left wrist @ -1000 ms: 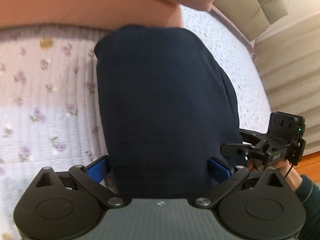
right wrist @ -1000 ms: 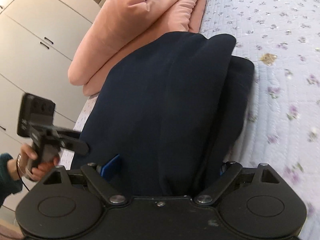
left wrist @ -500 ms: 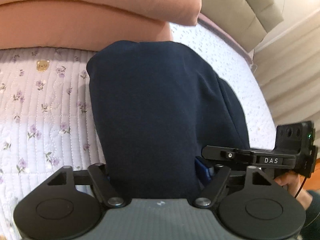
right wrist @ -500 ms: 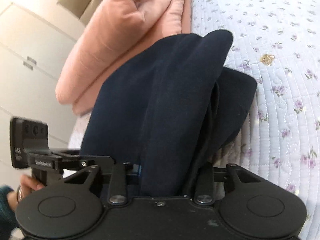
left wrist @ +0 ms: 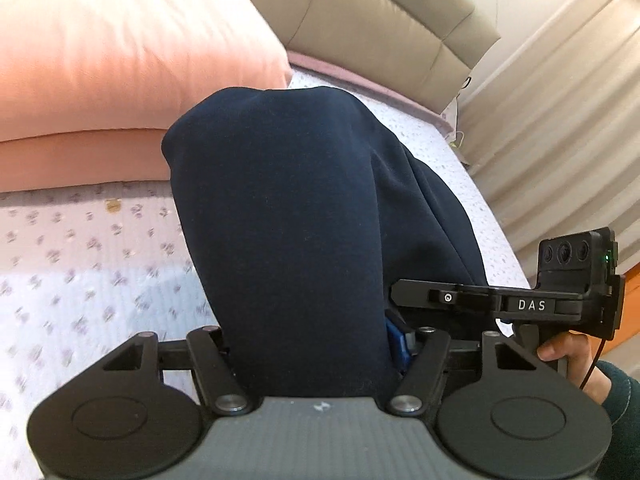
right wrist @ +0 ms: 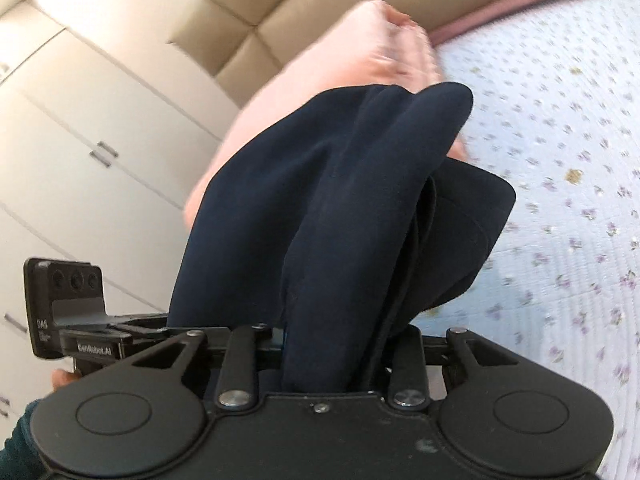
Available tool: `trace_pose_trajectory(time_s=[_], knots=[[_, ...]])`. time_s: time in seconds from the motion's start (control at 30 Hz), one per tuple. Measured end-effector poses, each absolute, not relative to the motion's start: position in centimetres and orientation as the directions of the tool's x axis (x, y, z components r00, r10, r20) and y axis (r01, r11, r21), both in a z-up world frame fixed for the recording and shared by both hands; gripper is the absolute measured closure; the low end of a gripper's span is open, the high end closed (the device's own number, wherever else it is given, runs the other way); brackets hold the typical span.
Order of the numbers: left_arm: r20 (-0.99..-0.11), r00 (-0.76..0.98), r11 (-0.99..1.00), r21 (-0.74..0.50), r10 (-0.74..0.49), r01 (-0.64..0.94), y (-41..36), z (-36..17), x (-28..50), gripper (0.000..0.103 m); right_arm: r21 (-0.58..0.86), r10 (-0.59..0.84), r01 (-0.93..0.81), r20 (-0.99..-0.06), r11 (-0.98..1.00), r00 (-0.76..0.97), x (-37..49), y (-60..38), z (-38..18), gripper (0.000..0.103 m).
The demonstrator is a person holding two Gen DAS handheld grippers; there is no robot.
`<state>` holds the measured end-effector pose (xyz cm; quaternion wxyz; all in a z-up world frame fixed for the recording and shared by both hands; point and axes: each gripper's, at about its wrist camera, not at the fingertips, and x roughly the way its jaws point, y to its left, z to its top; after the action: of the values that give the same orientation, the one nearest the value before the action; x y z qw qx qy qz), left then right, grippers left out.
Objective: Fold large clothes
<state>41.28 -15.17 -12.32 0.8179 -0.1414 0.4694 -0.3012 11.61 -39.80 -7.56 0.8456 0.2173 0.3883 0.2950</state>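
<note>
A dark navy garment [left wrist: 296,216] hangs in folds over a floral quilted bed. My left gripper [left wrist: 312,344] is shut on its near edge; the cloth covers the fingertips. In the right wrist view the same garment [right wrist: 320,208] drapes in thick layers, and my right gripper [right wrist: 332,356] is shut on its bunched edge. The right gripper's body [left wrist: 560,292] shows at the right of the left wrist view, close beside the left one. The left gripper's body [right wrist: 68,320] shows at the left of the right wrist view.
A folded pink duvet [left wrist: 120,64] lies behind the garment. The floral bedspread [left wrist: 80,264] spreads to the left and also shows in the right wrist view [right wrist: 568,160]. A beige padded headboard [left wrist: 392,24], curtains [left wrist: 560,128] and white wardrobe doors [right wrist: 80,128] surround the bed.
Both grippers have closed on the garment's edge and risen, lifting it. The views have tilted up toward the headboard, and the two grippers have come closer together.
</note>
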Motion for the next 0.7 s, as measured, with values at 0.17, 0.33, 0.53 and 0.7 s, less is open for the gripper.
trace_pose_trajectory(time_s=[0.17,0.33,0.53,0.7], knots=[[-0.676,0.386,0.777,-0.514,-0.628,0.364,-12.5,-10.2,35.5,0.036,0.581,0.68,-0.367,-0.531,0.727,0.506,6.0,-37.3,-5.6,0.063],[-0.678,0.372,0.772,-0.53,-0.634,0.351,-9.7,-10.4,30.2,0.036,0.588,0.687,-0.363,-0.554,0.723,0.471,1.2,-35.1,-6.0,0.063],[-0.702,0.323,0.771,-0.548,-0.634,0.324,-7.7,-14.0,26.9,0.033,0.593,0.689,-0.352,-0.592,0.724,0.418,-2.4,-33.4,-9.8,0.063],[-0.699,0.317,0.767,-0.566,-0.641,0.302,-7.2,-18.3,28.5,0.034,0.617,0.671,-0.276,-0.614,0.737,0.416,-0.7,-33.4,-14.1,0.063]])
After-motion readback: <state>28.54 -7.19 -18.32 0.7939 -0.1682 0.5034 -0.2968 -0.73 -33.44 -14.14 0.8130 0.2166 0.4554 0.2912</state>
